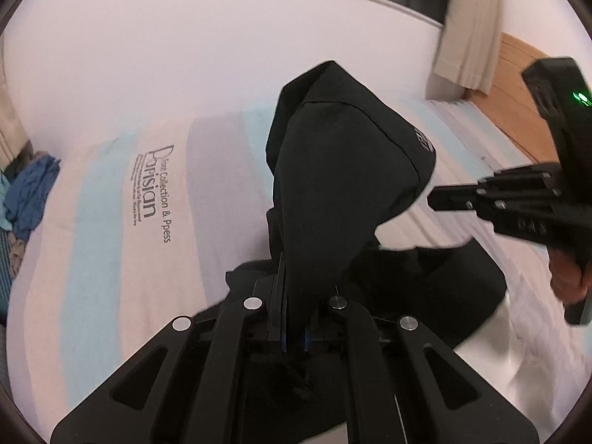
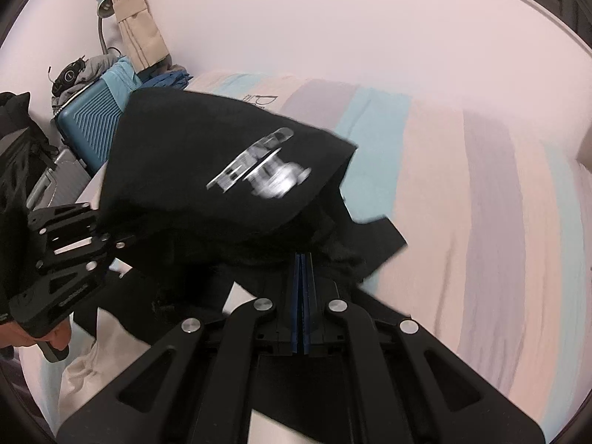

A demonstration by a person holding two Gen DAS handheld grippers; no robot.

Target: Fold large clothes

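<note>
A black garment [image 1: 344,170] with a white print [image 2: 259,174] hangs lifted over a striped bed sheet [image 1: 111,222]. My left gripper [image 1: 292,288] is shut on a bunched part of it, and the cloth rises from the fingertips and hides them. In the left wrist view my right gripper [image 1: 434,199] comes in from the right with its tip at the garment's edge. In its own view the right gripper [image 2: 303,259] has its blue pads pressed together, with the cloth pinched at the tip. The left gripper [image 2: 92,222] holds the cloth's left end. The lower part of the garment [image 1: 444,288] rests on the bed.
The sheet [image 2: 462,203] carries pastel stripes and a printed "Parisian" label [image 1: 151,192]. A blue suitcase [image 2: 88,122] topped with clothes, a lamp [image 2: 103,3] and a curtain [image 2: 137,18] stand past the bed's left end. A wooden headboard [image 1: 518,111] lies at the right.
</note>
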